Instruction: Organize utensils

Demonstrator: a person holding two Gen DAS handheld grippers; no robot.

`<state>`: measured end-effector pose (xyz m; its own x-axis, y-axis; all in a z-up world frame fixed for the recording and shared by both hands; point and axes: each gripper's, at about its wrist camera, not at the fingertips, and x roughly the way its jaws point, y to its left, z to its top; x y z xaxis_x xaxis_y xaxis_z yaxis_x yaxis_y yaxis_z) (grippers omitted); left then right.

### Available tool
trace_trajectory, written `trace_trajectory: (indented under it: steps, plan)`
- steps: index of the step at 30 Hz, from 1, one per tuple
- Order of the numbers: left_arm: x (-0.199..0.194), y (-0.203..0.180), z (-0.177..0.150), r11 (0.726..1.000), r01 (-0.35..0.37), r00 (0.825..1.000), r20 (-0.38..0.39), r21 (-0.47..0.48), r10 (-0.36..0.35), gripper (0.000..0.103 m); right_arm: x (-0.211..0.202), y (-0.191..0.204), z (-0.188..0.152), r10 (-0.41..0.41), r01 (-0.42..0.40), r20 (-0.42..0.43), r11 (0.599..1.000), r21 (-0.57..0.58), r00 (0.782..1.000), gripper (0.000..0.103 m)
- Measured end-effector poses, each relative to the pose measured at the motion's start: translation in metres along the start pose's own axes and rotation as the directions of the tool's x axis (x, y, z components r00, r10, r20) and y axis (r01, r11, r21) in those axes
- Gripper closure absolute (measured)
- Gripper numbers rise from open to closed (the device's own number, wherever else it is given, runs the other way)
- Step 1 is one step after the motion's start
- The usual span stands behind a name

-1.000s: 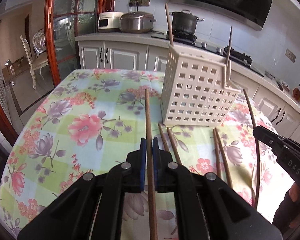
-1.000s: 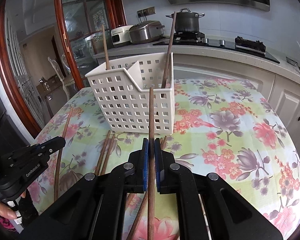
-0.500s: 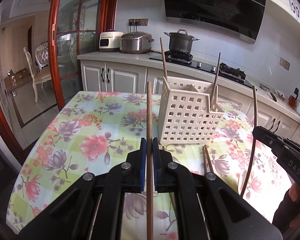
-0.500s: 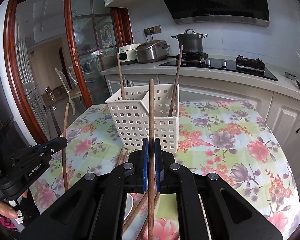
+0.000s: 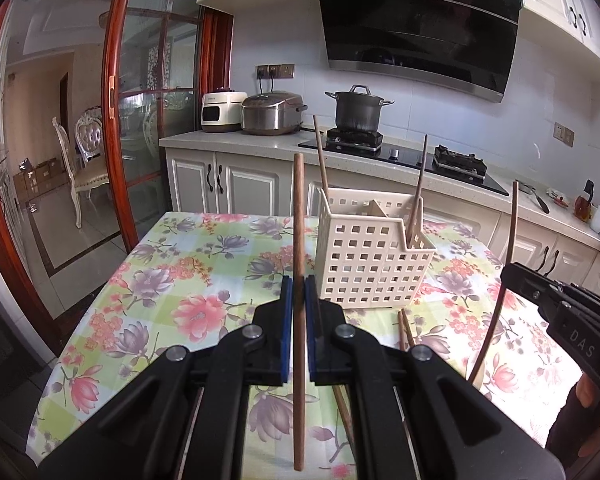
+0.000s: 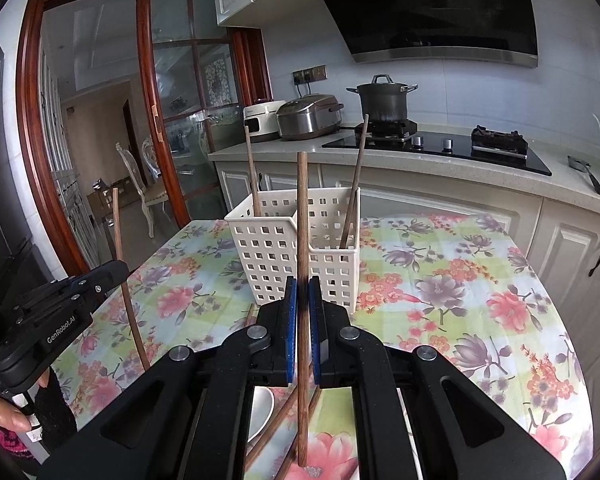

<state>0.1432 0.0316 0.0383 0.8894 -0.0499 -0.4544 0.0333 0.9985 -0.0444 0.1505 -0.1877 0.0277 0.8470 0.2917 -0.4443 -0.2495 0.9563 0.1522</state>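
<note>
Your left tool [image 5: 299, 300] is pinching a chopstick [image 5: 298, 240] near its middle, upright, and your right tool [image 6: 302, 300] is pinching another chopstick [image 6: 302, 220] the same way. Both sticks hang in the air just short of the white basket [image 5: 370, 264], which already has two sticks leaning in it. More chopsticks [image 5: 404, 328] lie on the worktop [image 5: 204, 280] at the basket's near foot. Judging by their look, these wooden sticks are light, stiff and smooth, so they may swivel between the pads; a hold near the middle seems right. The worktop wears a flowered cloth, probably soft and a little slack. Beyond the basket stand white cabinets, a stove with a pot [image 5: 358, 110], and a glass door.
</note>
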Motion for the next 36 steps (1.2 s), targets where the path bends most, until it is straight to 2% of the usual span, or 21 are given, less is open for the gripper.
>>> trace_trajectory:
  steps: [11, 25, 36]
  plan:
    - [-0.01, -0.004, 0.006, 1.0, -0.003, 1.0, 0.031, 0.015, 0.002, 0.097, -0.014, 0.001, 0.004, 0.001, -0.001, 0.034, 1.0, -0.004, 0.999, 0.096]
    - [-0.012, -0.005, 0.011, 1.0, -0.003, 0.999, 0.04, 0.027, 0.002, 0.097, -0.017, 0.001, 0.008, -0.001, 0.002, 0.061, 1.0, -0.014, 0.998, 0.096]
    - [-0.012, -0.009, 0.015, 0.999, 0.002, 0.999, 0.046, 0.042, -0.003, 0.097, -0.025, 0.005, 0.019, -0.005, 0.01, 0.114, 0.999, -0.05, 0.993, 0.097]
